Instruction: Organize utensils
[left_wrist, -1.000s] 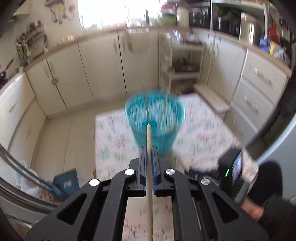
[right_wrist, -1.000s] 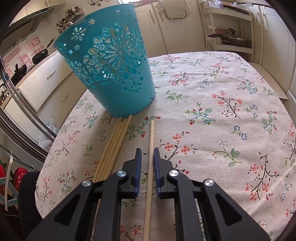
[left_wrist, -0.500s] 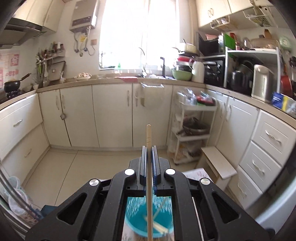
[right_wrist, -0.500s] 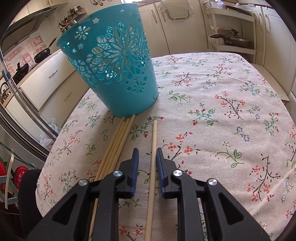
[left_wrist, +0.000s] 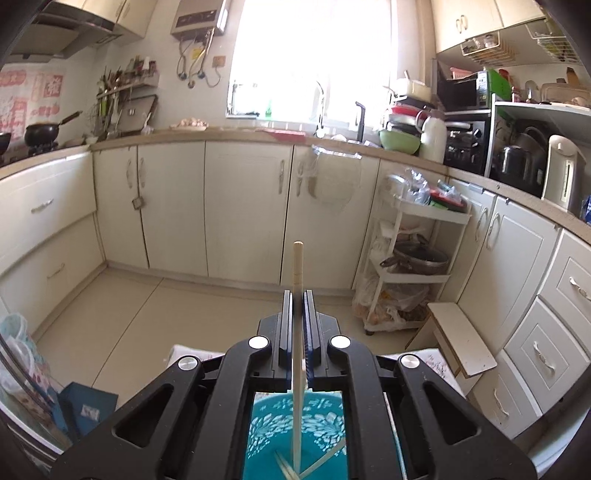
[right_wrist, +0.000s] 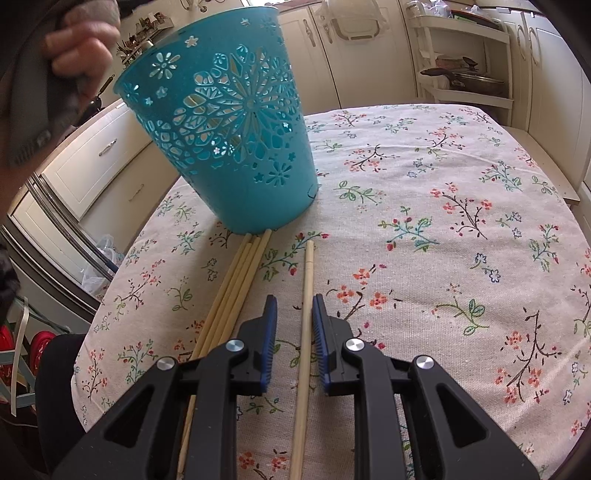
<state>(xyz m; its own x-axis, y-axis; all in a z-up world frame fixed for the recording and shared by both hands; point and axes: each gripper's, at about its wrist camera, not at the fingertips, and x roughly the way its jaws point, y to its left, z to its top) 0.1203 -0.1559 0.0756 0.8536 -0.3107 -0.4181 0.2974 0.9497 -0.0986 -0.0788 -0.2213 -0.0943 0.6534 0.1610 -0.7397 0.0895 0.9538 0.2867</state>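
Note:
My left gripper (left_wrist: 298, 295) is shut on a wooden chopstick (left_wrist: 297, 266) that stands upright, its lower end inside the teal cut-out basket (left_wrist: 325, 424) directly below; other chopsticks lie in the basket. In the right wrist view the same basket (right_wrist: 229, 133) stands on the floral tablecloth (right_wrist: 443, 229). My right gripper (right_wrist: 294, 301) is open, low over the cloth, its jaws either side of a single chopstick (right_wrist: 306, 295) without touching it. A bundle of several chopsticks (right_wrist: 236, 291) lies just left of it, tips against the basket's base.
A hand (right_wrist: 79, 48) holding the left gripper's handle shows above the basket. Kitchen cabinets (left_wrist: 240, 206), a white shelf trolley (left_wrist: 413, 266) and a step stool (left_wrist: 458, 339) stand beyond the table. The table's left edge (right_wrist: 110, 280) is near the bundle.
My left gripper has tilted up from looking down at the basket to level, lowering its chopstick into the basket. My right gripper's jaws have opened wider around the single chopstick.

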